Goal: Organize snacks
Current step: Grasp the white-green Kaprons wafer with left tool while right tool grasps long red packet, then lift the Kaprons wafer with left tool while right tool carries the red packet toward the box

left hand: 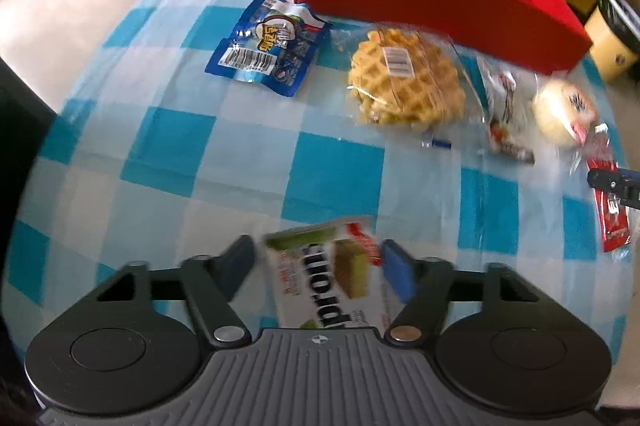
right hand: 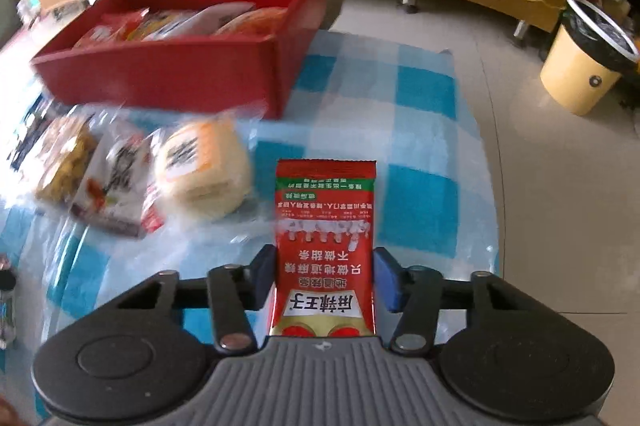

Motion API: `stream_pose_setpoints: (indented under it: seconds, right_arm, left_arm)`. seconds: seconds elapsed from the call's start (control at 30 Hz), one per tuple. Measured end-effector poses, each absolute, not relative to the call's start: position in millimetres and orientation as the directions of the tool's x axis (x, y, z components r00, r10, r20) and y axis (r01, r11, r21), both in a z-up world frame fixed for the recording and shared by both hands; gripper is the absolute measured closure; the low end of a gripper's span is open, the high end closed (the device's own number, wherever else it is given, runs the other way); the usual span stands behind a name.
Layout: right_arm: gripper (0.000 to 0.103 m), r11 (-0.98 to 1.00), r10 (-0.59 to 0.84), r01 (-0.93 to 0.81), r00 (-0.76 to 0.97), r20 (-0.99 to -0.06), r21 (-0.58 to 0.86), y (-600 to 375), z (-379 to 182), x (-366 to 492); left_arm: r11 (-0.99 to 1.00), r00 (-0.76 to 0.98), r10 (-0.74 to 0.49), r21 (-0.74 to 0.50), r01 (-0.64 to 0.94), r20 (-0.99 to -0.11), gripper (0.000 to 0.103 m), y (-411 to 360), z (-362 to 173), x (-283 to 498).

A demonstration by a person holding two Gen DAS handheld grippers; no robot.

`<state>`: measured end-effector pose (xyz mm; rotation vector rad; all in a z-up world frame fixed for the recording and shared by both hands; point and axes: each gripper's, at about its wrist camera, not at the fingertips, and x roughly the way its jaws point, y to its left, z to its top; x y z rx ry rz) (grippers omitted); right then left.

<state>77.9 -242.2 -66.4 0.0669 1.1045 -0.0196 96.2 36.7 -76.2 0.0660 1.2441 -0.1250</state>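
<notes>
Now your left tongs (left hand: 316, 268) pinch a white and green cake packet (left hand: 326, 282) from both sides, and it sits slanted between the pads. Your right tongs (right hand: 324, 276) squeeze a red spicy strip packet (right hand: 325, 246), which sticks straight out toward 12 o'clock. Both packets look lifted off the checked table (left hand: 224, 154), so I think you are carrying them to the red box (right hand: 180, 74).

That box waits at 11 o'clock from your right tongs and at 1 o'clock from your left. It already has snacks inside, so that is likely where the rest go.

Other snacks lie on the table near the box: a blue packet (left hand: 268, 44), a wrapped waffle (left hand: 404, 78), a white packet (left hand: 506, 110) and a round bun (left hand: 564, 114). They lie close together in a row, easy to reach one by one.
</notes>
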Motion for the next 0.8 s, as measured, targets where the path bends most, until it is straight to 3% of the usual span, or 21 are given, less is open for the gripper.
stream_pose_setpoints:
  seconds: [0.23, 0.47, 0.67, 0.8]
  right_arm:
    - [0.059, 0.995, 0.101, -0.065, 0.391, -0.915, 0.082, -202, -59, 42]
    - [0.057, 0.992, 0.116, -0.096, 0.375, -0.920, 0.087, -185, -63, 25]
    - [0.039, 0.989, 0.114, -0.135, 0.376, -0.919, 0.067, -175, -67, 26]
    - [0.020, 0.984, 0.116, -0.171, 0.382, -0.917, 0.053, -167, -71, 24]
  left_arm:
    - [0.985, 0.267, -0.124, -0.085, 0.153, -0.956, 0.034, 42, -76, 79]
    - [0.986, 0.277, -0.090, -0.046, 0.160, -0.957, 0.014, 38, -77, 69]
    - [0.988, 0.257, -0.088, -0.052, 0.143, -0.962, 0.007, 39, -85, 62]
    - [0.986, 0.276, -0.043, 0.005, 0.168, -0.960, 0.005, 31, -90, 56]
